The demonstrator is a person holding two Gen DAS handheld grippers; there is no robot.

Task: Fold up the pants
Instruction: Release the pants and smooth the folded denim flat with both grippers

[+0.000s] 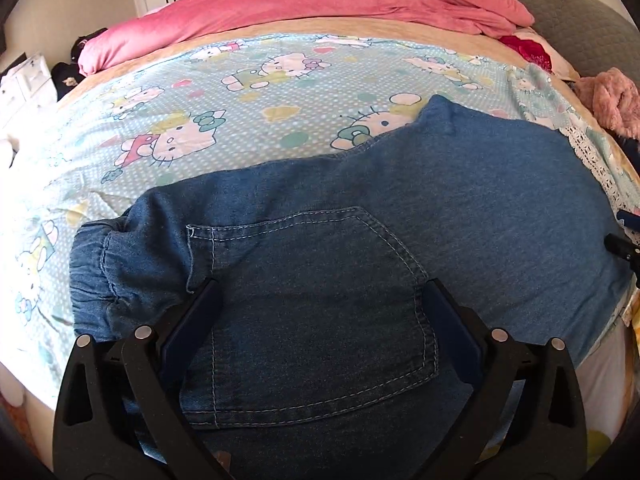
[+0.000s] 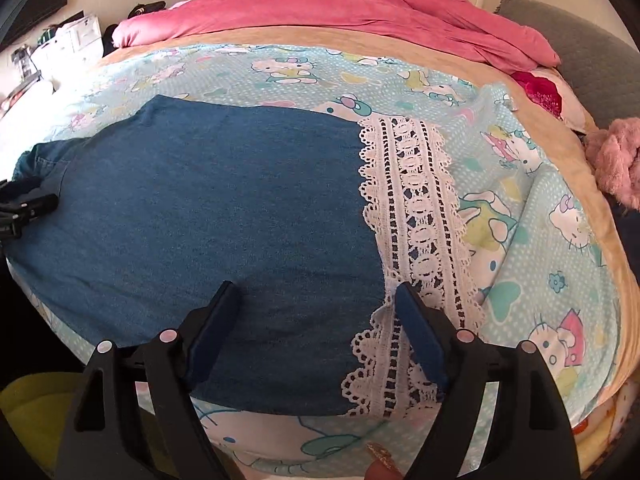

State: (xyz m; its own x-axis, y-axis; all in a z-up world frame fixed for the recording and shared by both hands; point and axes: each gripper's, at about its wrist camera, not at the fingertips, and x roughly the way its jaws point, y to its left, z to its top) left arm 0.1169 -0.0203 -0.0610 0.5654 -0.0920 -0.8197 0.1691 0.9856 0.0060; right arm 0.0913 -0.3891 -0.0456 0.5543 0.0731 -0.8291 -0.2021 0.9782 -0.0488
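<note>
Now both tools, left tool [image 1: 320, 296] and right tool [image 2: 316, 296], gape wide, seemingly gripping nothing, over the pants [image 1: 460, 200].

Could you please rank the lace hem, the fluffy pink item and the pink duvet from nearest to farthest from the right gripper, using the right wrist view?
1. Lace hem: under the right gripper.
2. Fluffy pink item: right edge.
3. Pink duvet: far side.

I see the pants [image 1: 460, 200] lying flat on the bed [image 1: 248, 92], waistband [image 1: 92, 276] to the left, lace hem [image 2: 412, 216] to the right, blanket [image 1: 304, 8] bunched behind them, my left gripper [image 1: 320, 296] over the back pocket [image 1: 312, 320], right gripper [image 2: 316, 296] over the hem.
</note>
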